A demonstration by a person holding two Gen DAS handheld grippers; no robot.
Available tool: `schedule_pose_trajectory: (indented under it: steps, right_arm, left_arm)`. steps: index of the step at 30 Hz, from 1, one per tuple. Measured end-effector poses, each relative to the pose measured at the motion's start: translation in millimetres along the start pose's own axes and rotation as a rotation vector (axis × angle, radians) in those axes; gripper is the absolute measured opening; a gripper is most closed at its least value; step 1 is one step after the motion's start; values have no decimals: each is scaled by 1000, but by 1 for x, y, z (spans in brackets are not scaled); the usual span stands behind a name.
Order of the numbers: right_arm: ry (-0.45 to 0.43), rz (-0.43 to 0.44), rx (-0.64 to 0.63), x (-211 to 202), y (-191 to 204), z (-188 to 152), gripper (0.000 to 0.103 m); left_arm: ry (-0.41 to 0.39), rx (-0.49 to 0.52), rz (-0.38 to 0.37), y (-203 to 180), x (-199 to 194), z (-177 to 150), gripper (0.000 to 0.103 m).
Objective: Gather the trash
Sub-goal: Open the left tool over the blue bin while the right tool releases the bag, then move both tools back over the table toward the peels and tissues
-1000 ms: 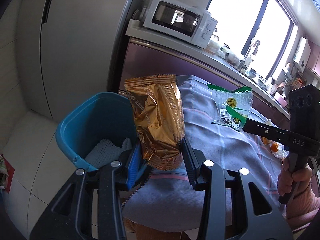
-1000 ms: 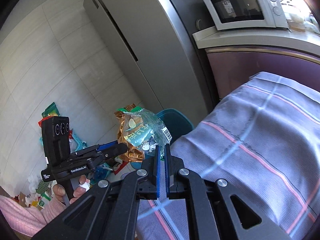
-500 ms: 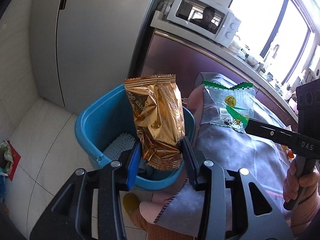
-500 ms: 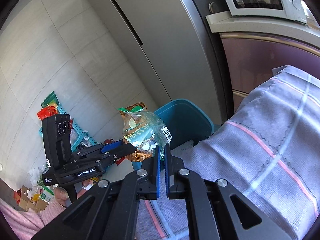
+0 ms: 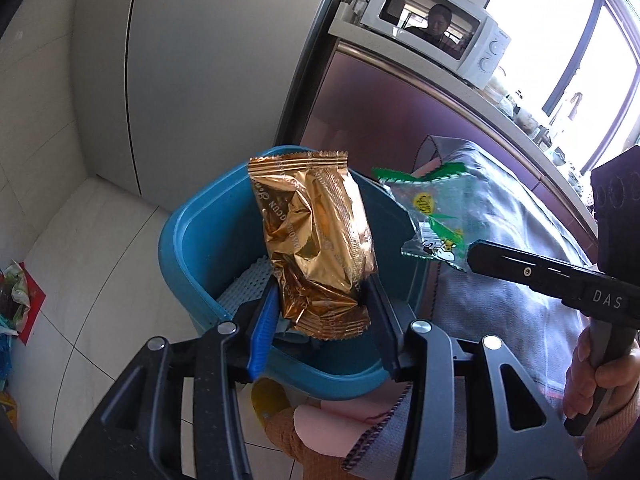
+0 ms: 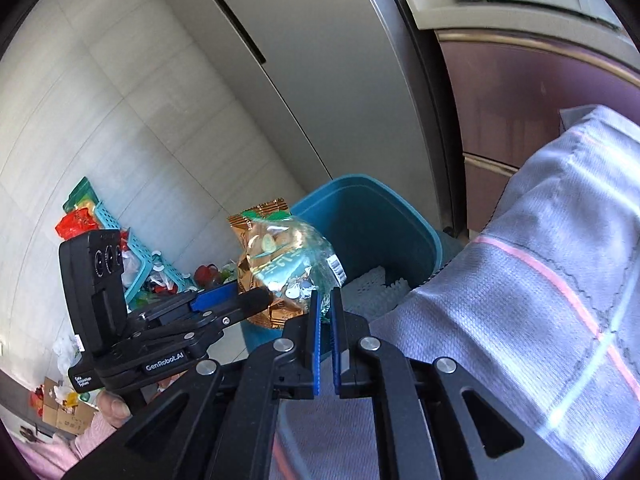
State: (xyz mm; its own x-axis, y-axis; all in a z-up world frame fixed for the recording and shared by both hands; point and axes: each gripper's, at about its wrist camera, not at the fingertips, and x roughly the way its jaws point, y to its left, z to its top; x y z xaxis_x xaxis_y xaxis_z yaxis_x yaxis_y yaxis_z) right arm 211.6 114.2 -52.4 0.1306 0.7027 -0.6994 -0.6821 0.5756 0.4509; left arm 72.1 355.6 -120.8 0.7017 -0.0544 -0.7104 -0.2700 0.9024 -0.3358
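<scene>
One blue bin on the floor beside the fridge, cloth-covered table at its rim. Two wrappers above it: left gripper, jaws opening, gold wrapper between them; right gripper clenched on clear green wrapper.

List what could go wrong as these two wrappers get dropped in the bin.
1. The left gripper is opening with the gold wrapper between its jaws, low over the near rim of the blue bin; the wrapper might tip outward onto the floor.
2. The clear wrapper in the right gripper hangs over the bin's edge beside the grey cloth; released here, it may land on the cloth.
</scene>
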Motion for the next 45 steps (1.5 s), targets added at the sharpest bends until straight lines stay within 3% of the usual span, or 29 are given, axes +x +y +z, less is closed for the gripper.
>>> schedule_pose_trajectory:
  steps: [5,12,21,32,45]
  right_arm:
    - [18,-19,26,10,-6,1,12]
    - [7,-12,21,7,-6,-2,14]
    - [-26,2,10,-15,-10,-11,18]
    - [-155,-38,17,-93,-27,-40,27]
    - [-311,-248,173,-208,-89,-119,29]
  left_arm:
    - [17,-16,3,2,12,2,46]
    - [36,-40,6,5,24,-2,46]
    - [-33,16,-24,-15,0,-6,48]
    - [-99,175,-191,-89,-37,-10,54]
    - [-24,389,-402,-216,-28,-43,55]
